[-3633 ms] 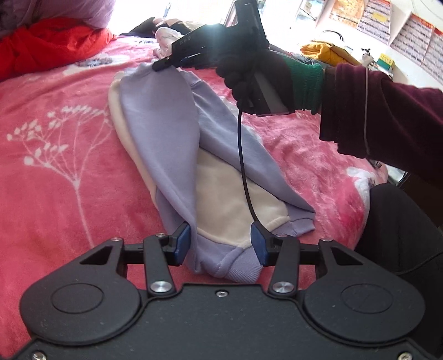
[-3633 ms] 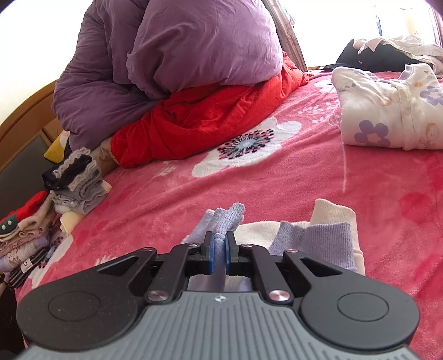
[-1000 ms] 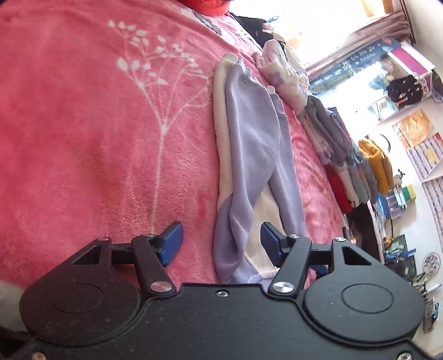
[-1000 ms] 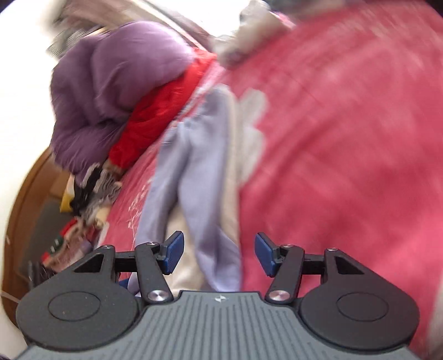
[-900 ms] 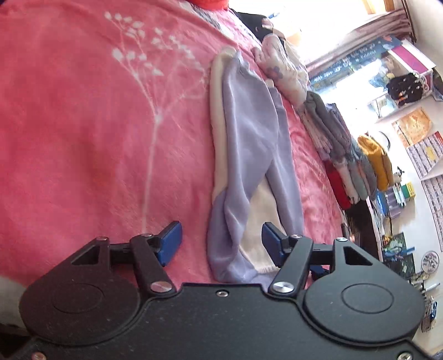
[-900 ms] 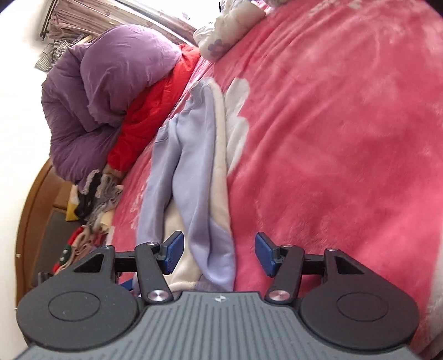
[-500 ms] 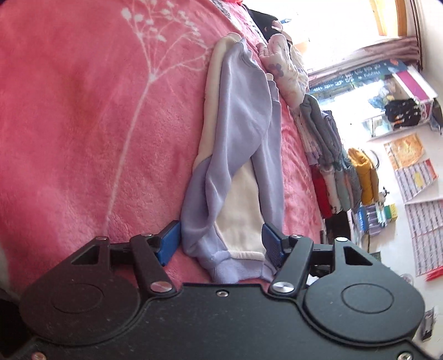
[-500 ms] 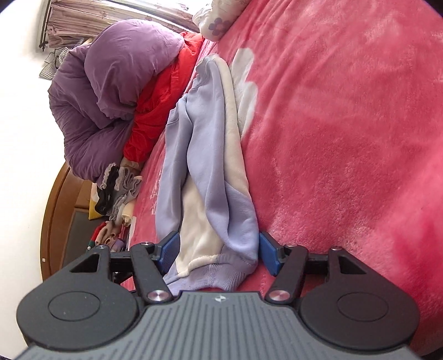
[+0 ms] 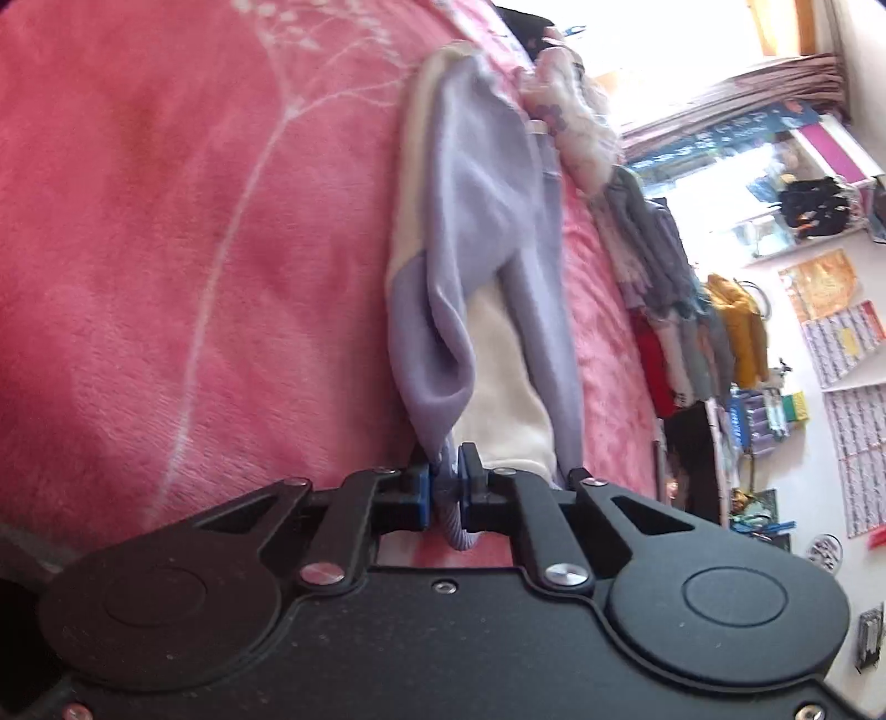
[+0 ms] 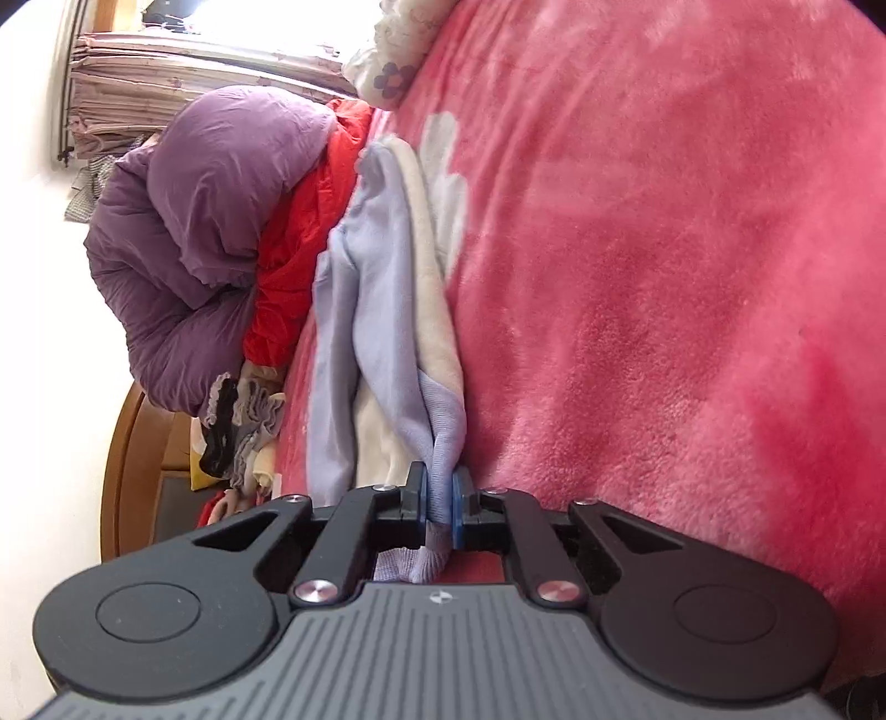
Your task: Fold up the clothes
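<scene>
Lilac-and-cream garment (image 9: 487,310) lies lengthwise on the pink blanket (image 9: 194,249), its near hem pinched by the closing left gripper (image 9: 443,493) and the right gripper (image 10: 437,507), whose bodies hide the cloth's lowest edge.

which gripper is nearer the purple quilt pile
Right. The right gripper sees the purple quilt pile close by; the left gripper faces away toward hanging clothes.

Daylight from window (image 9: 653,50) at bed's far edge, blown-out white glare. Pink blanket (image 9: 166,221) bright, soft w/ motion blur. Strong fisheye bend at frame edges; corners dark.
</scene>
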The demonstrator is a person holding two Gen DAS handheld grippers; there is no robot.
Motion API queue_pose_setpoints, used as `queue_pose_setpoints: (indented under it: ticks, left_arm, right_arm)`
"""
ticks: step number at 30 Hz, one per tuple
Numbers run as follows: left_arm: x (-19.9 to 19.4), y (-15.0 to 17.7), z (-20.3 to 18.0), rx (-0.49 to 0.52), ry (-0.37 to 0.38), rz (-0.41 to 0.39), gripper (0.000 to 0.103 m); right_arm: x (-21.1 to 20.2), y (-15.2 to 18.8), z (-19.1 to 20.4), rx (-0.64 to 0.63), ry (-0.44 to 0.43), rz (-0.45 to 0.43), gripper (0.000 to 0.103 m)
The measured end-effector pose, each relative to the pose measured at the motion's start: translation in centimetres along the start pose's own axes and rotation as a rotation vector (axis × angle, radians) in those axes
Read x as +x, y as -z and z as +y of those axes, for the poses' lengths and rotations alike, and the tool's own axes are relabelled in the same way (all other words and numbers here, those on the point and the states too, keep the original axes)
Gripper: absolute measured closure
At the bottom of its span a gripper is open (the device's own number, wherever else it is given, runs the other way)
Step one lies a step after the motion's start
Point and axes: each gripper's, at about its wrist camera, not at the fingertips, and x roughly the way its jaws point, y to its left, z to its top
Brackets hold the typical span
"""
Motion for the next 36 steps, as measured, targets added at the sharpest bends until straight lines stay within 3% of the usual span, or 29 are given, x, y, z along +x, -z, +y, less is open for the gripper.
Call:
queue_pose_setpoints:
  ticks: [3, 4, 5, 7, 8, 10, 15, 18, 22, 24, 27, 31, 36]
  left_arm:
    - [0.2, 0.3, -0.2, 0.056, -0.065, 0.03, 0.096]
    - [0.1, 0.3, -0.4, 0.067, -0.07, 0.037, 0.09]
    - [-0.2, 0.3, -0.8, 0.091, -0.057, 0.034, 0.068]
    - [-1.1, 0.6, -2.2, 0.18, -0.07, 0.001, 0.04]
    - [-1.7, 0.9, -3.3, 0.249, -0.105, -0.031, 0.04]
    - [-2.6, 1.9, -5.2, 0.424, -0.19, -0.082, 0.04]
    - [-2.9, 5.9, -9.6, 1.003, -0.429, -0.178, 0.035]
    - [-1.2, 8.1, -9.3, 1.267, -0.533, -0.134, 0.034]
    - [0.7, 10.7, -7.4, 1.553, -0.656, -0.016, 0.033]
    - [1.2, 11.4, -6.7, 1.617, -0.687, 0.011, 0.033]
    - [1.9, 12.0, -6.3, 1.676, -0.72, -0.014, 0.033]
    - [3.0, 12.4, -6.5, 1.746, -0.76, -0.059, 0.033]
    - [4.5, 12.8, -5.9, 1.813, -0.807, -0.086, 0.034]
  right_arm:
    - [-0.7, 0.2, 1.0, -0.046, -0.01, 0.025, 0.093]
    - [-0.6, 0.2, 1.1, -0.067, 0.014, 0.042, 0.091]
    - [-0.4, 0.3, 1.2, -0.092, 0.049, 0.052, 0.089]
    - [-0.5, 0.3, 1.7, -0.126, 0.069, 0.05, 0.087]
    - [-0.8, 0.3, 2.2, -0.157, 0.075, 0.04, 0.085]
    - [-1.8, 0.4, 4.0, -0.275, 0.105, 0.001, 0.069]
    - [-4.0, 2.0, 8.1, -0.717, 0.23, -0.105, 0.069]
    - [-3.6, 3.6, 9.4, -0.972, 0.323, -0.108, 0.069]
    - [-2.5, 6.3, 9.8, -1.206, 0.394, -0.006, 0.068]
    - [-2.3, 8.0, 10.1, -1.341, 0.421, 0.016, 0.064]
    - [-1.8, 10.5, 10.1, -1.54, 0.461, 0.072, 0.053]
    - [-0.6, 12.8, 9.0, -1.716, 0.537, 0.14, 0.049]
    - [0.3, 13.3, 8.5, -1.816, 0.566, 0.063, 0.047]
